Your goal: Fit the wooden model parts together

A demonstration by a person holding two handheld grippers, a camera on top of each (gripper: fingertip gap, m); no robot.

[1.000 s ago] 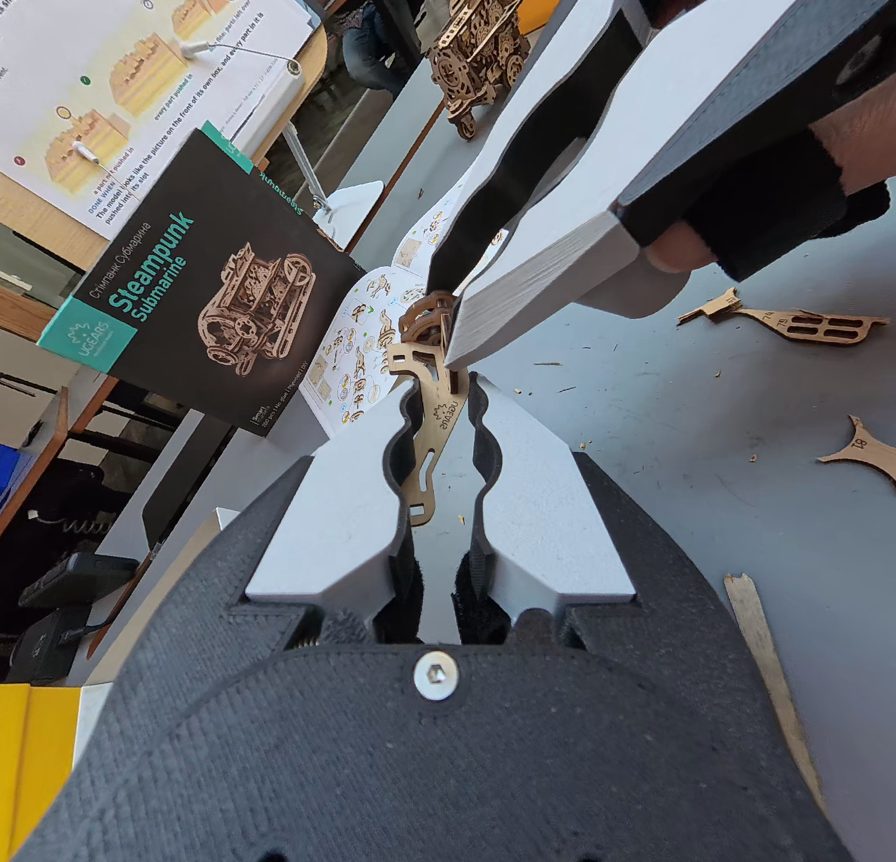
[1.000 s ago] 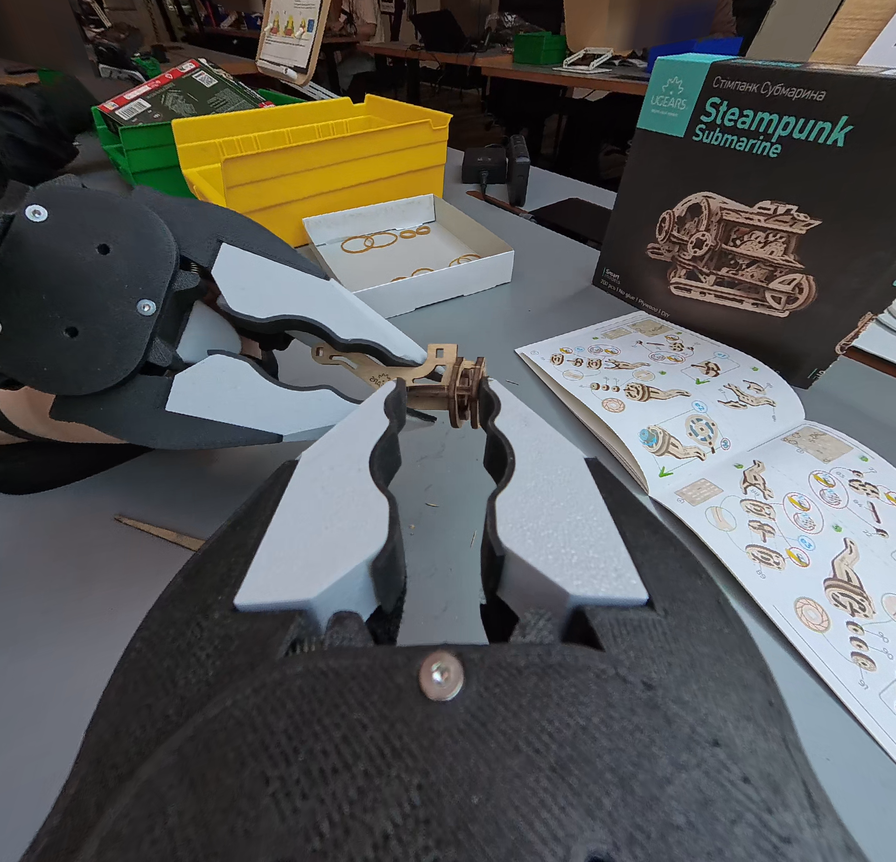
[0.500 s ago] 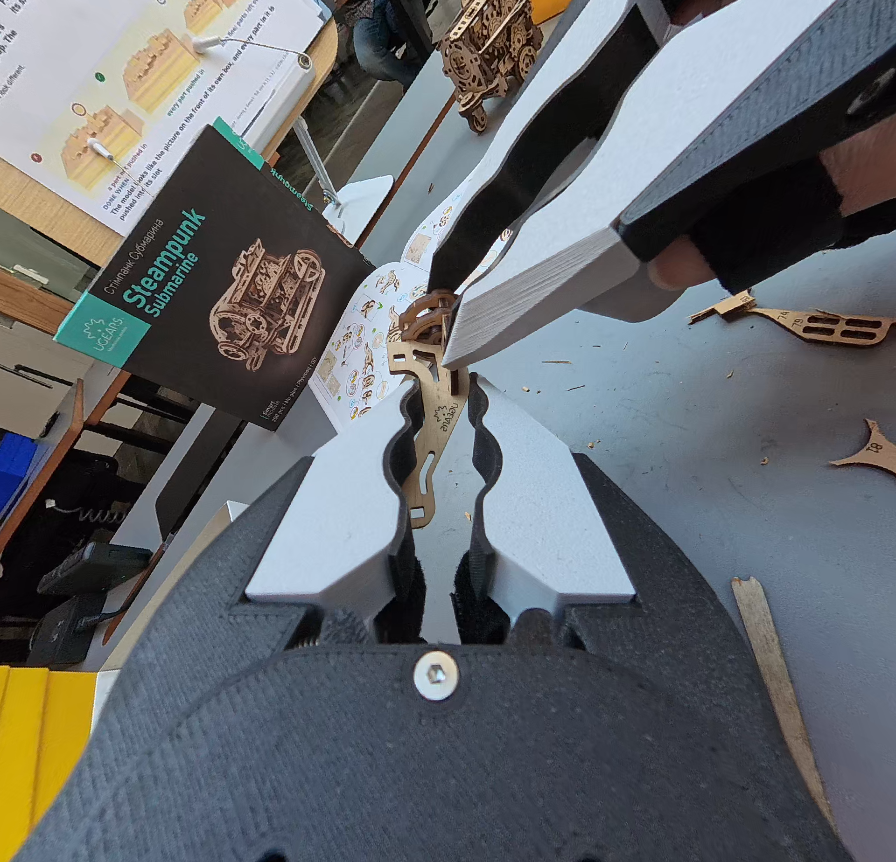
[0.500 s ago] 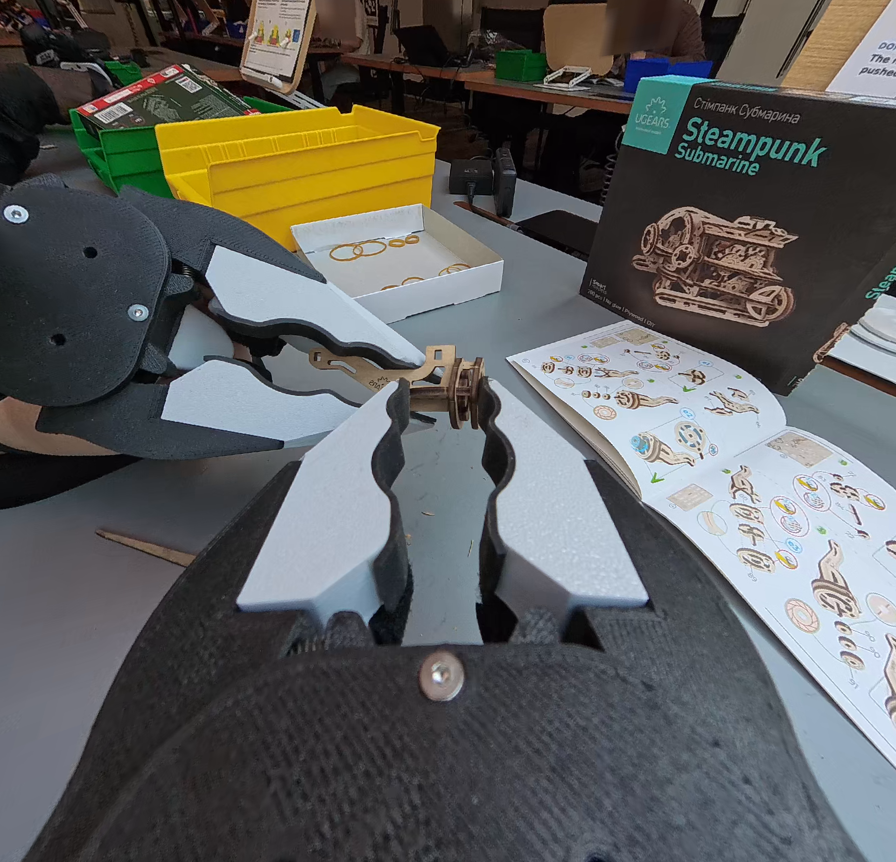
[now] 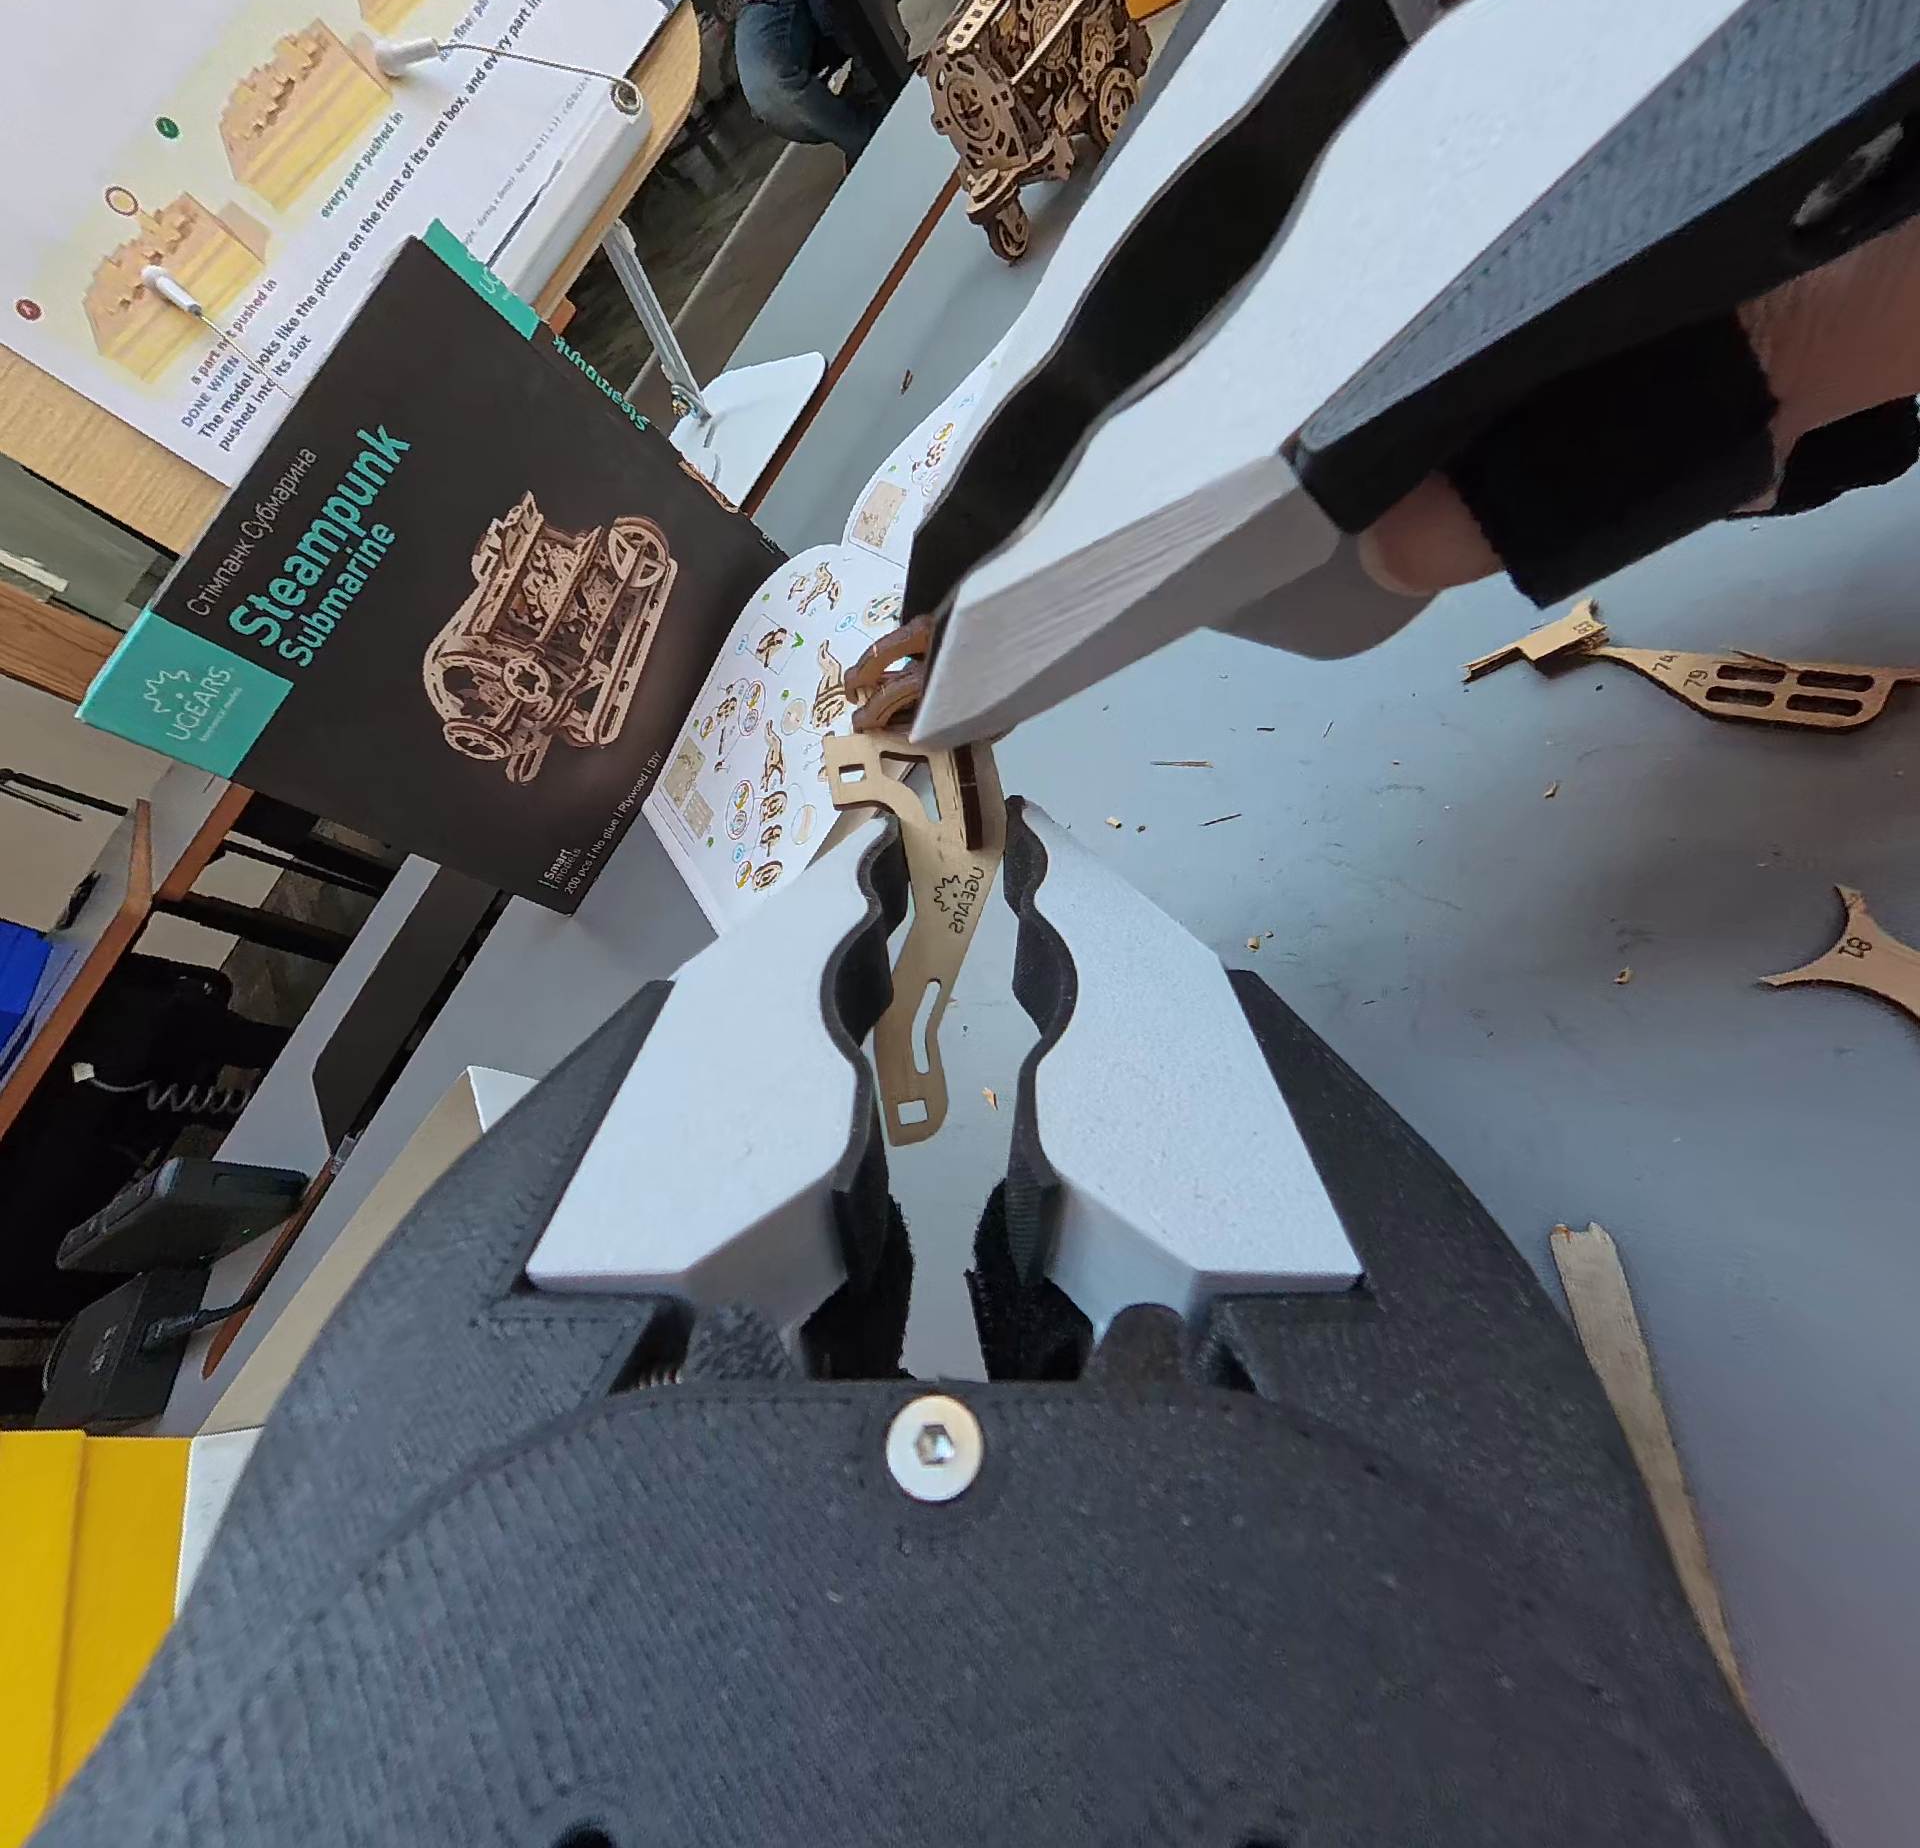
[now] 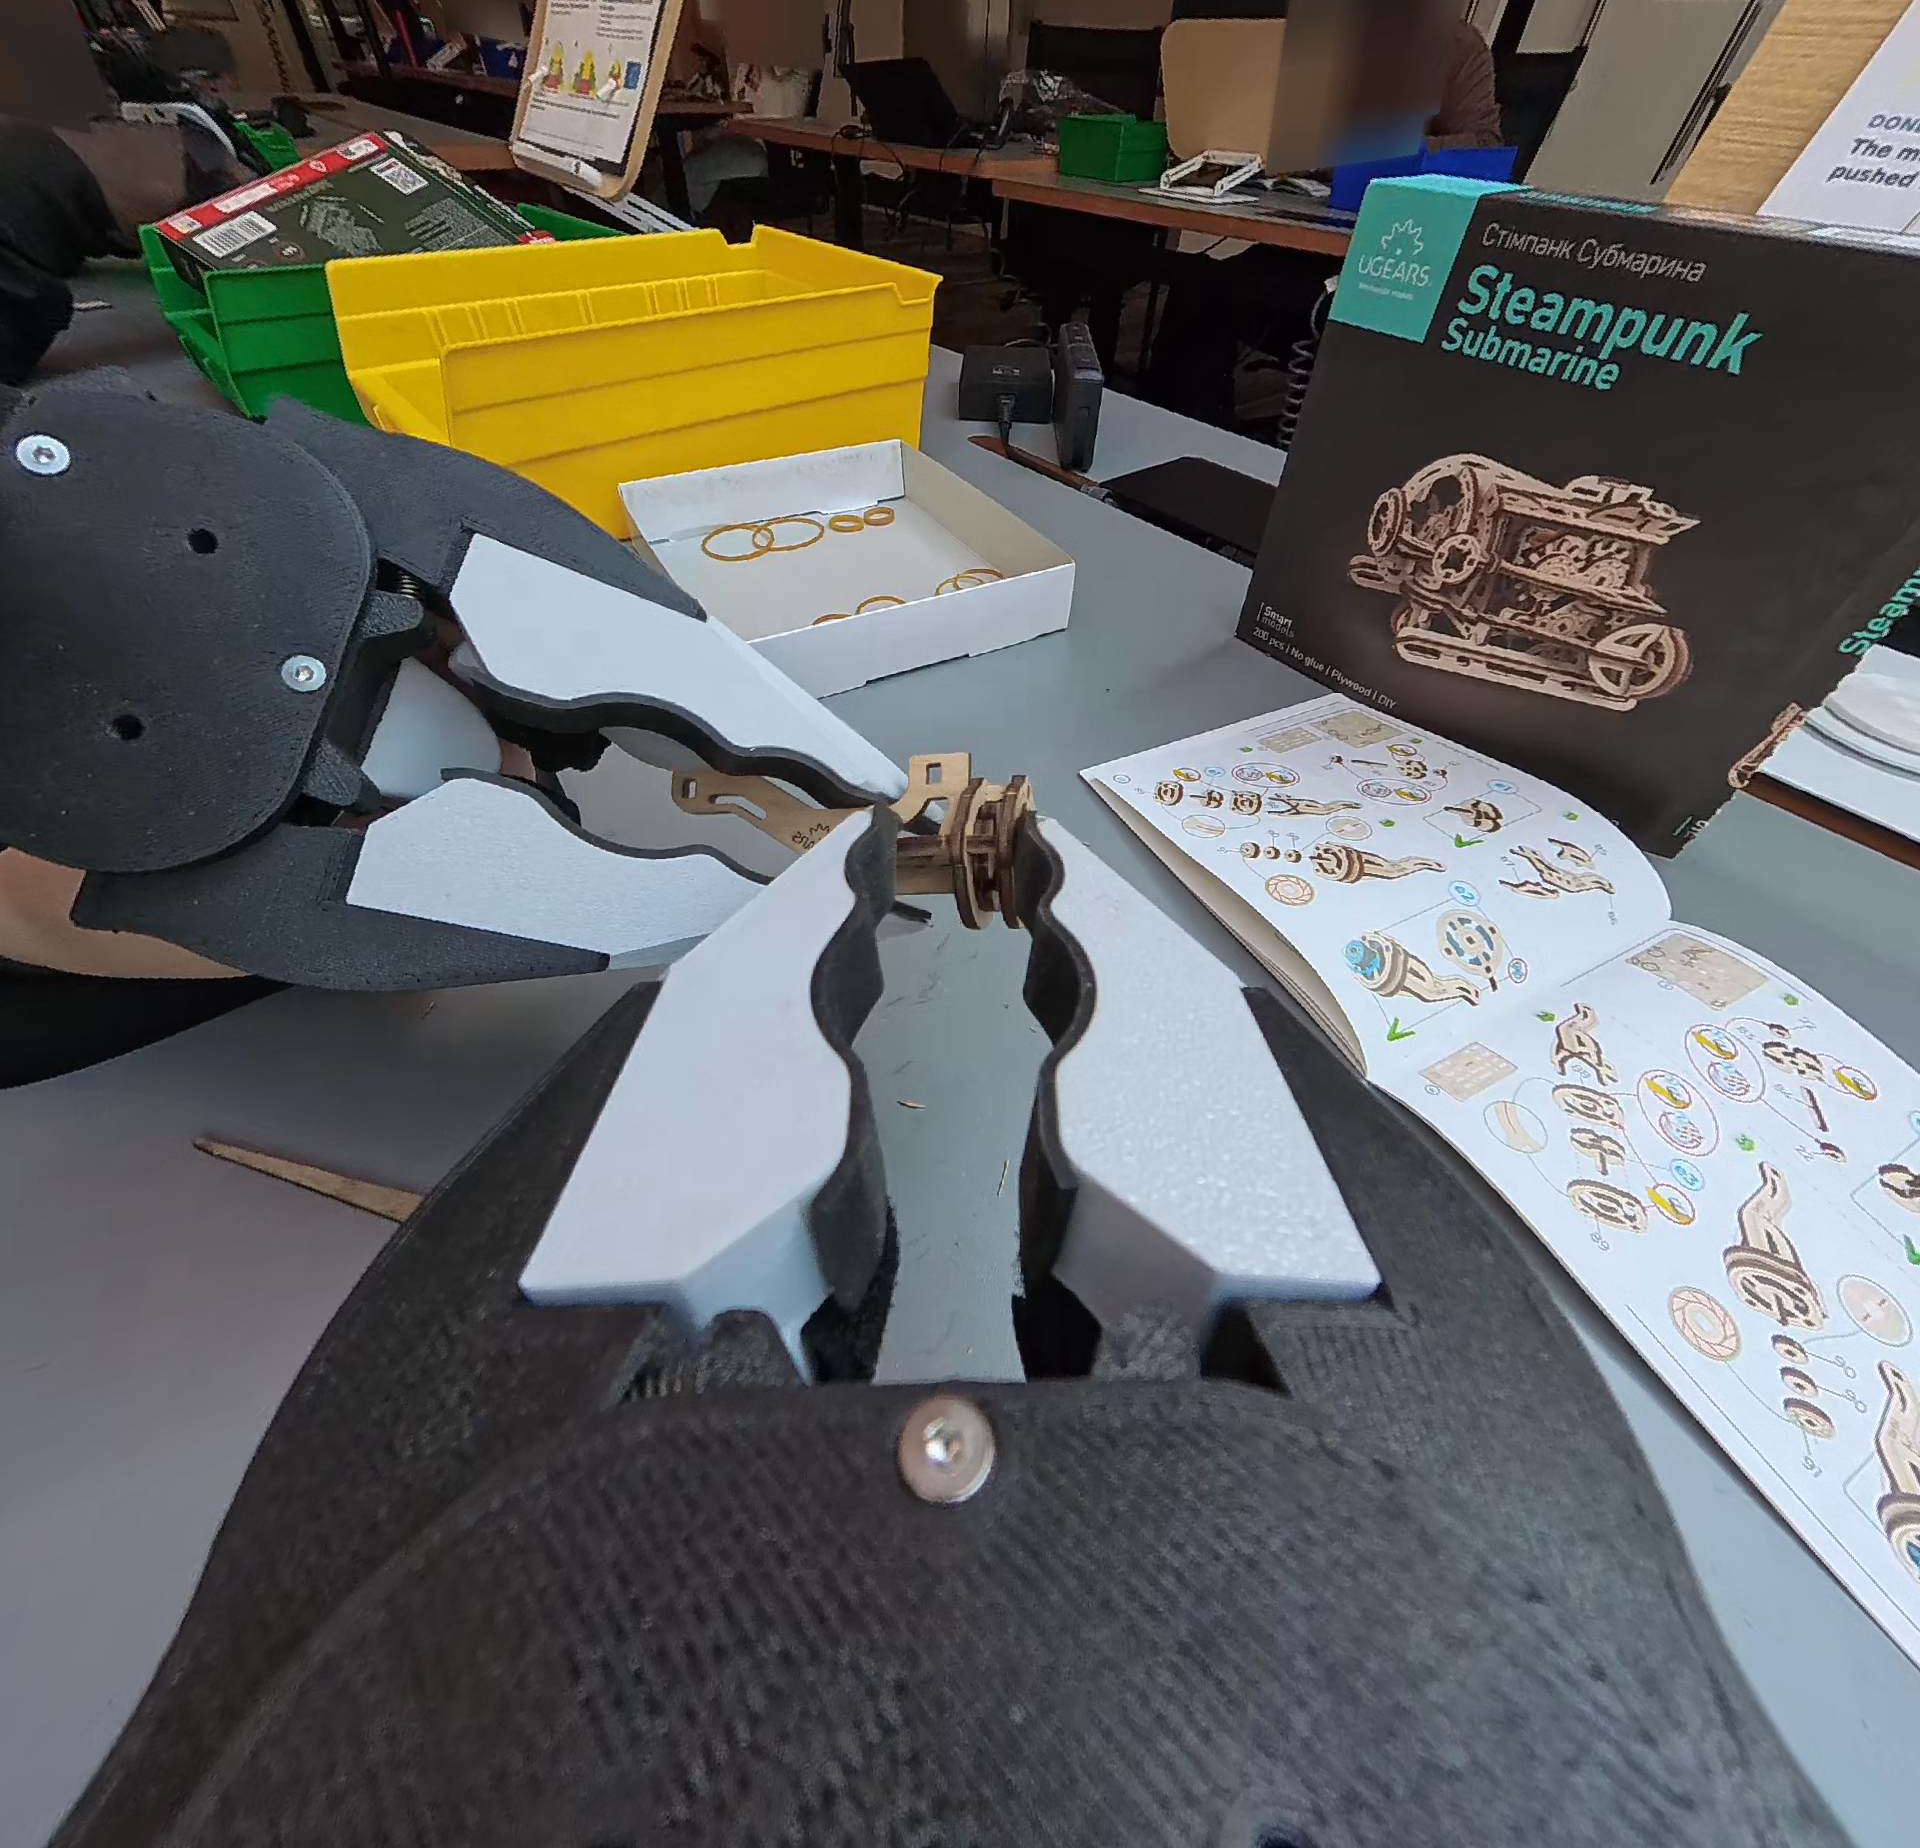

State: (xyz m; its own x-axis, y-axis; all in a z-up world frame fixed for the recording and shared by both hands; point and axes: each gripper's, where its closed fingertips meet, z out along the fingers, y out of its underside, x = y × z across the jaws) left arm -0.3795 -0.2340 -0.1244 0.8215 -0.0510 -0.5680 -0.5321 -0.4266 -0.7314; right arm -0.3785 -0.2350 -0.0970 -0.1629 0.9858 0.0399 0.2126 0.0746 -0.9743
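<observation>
My left gripper (image 5: 951, 837) is shut on a flat, curved wooden lever part (image 5: 928, 931), gripped by its edges, just above the grey table (image 5: 1455, 967). My right gripper (image 6: 954, 840) is shut on a small wooden assembly of stacked discs on an axle (image 6: 987, 842). The two parts meet at the lever's hooked end. In the left wrist view the right gripper (image 5: 914, 686) comes in from the upper right with the disc assembly (image 5: 883, 671) partly hidden behind its tips. In the right wrist view the left gripper (image 6: 831, 827) reaches in from the left with the lever (image 6: 743, 799).
The kit box (image 6: 1558, 499) stands behind an open instruction booklet (image 6: 1558, 1019). A white tray of rubber bands (image 6: 862, 593), a yellow bin (image 6: 644, 344) and a green bin (image 6: 260, 344) are at the back left. Loose wooden parts (image 5: 1766, 692) and a wooden strip (image 5: 1621, 1383) lie on the table. The tips of both grippers are at nearly the same place.
Both grippers keep their holds and stay pressed together at the lever's hooked end. The pair has shifted only slightly against the background.
</observation>
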